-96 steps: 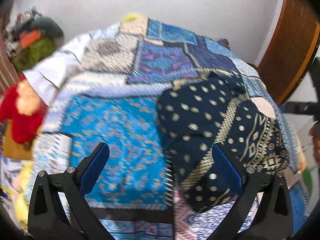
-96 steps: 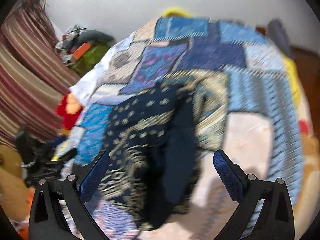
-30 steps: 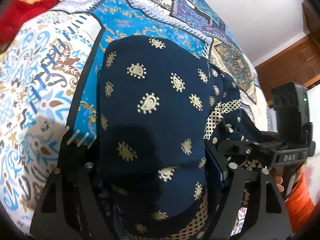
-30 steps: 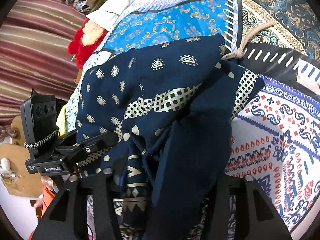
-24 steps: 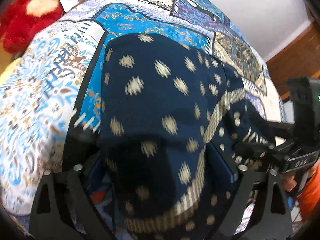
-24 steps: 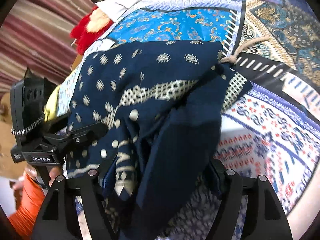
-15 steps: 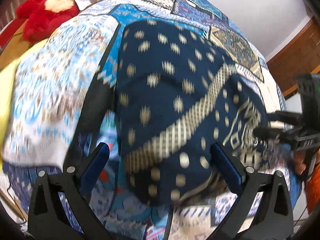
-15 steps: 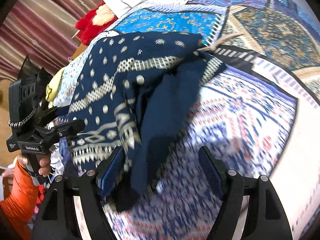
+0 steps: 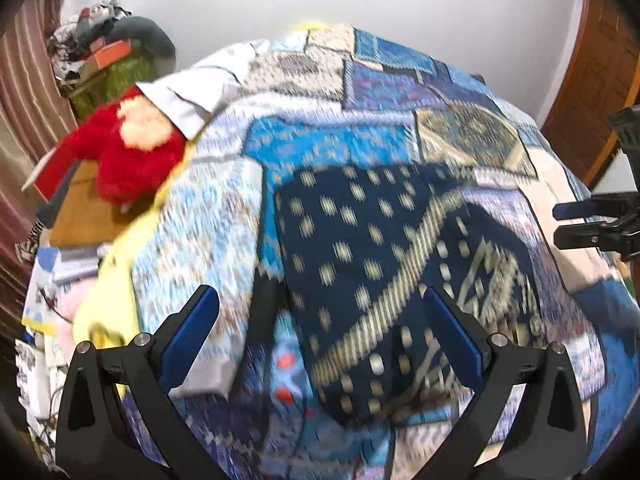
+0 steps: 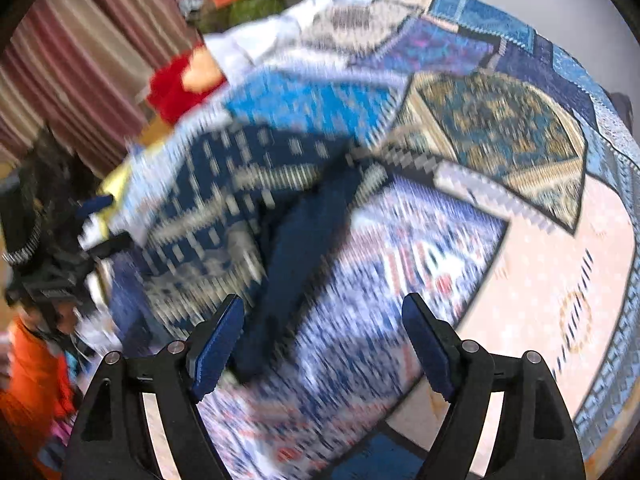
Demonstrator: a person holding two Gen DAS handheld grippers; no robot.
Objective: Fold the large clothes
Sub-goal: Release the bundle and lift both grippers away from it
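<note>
Both tongs are wide open and empty. The left tongs (image 9: 320, 336) hang over the near edge of the bed (image 9: 208, 240), blue pads spread, nothing between them. The right tongs (image 10: 322, 340) are spread just as wide, gripping nothing.

The navy patterned garment (image 9: 384, 264) lies on the patchwork bedspread, lower centre-right of the left view, a pale diagonal band crossing its spotted face. From the right wrist, that garment (image 10: 240, 208) sits left of centre, with a plain dark flap trailing down toward the left pad. It reads as a compact bundle rather than a spread sheet, so my judgement: a fold has been laid down and the tongs are clear of the cloth, between folds.

At the right edge of the left view, the other tongs show side-on, apart from the fabric. A red plush toy (image 9: 132, 148) sits off the bed's upper-left side, well away from the work.

Both views are heavily blurred, so edges and corners are hard to pick out.

What next? That loose dark flap looks untidy. I'd say the next move calls for both tongs to come down on the near edge, one at each corner, pinch only the top layers, and carry them over evenly, or else tuck that flap in first.
</note>
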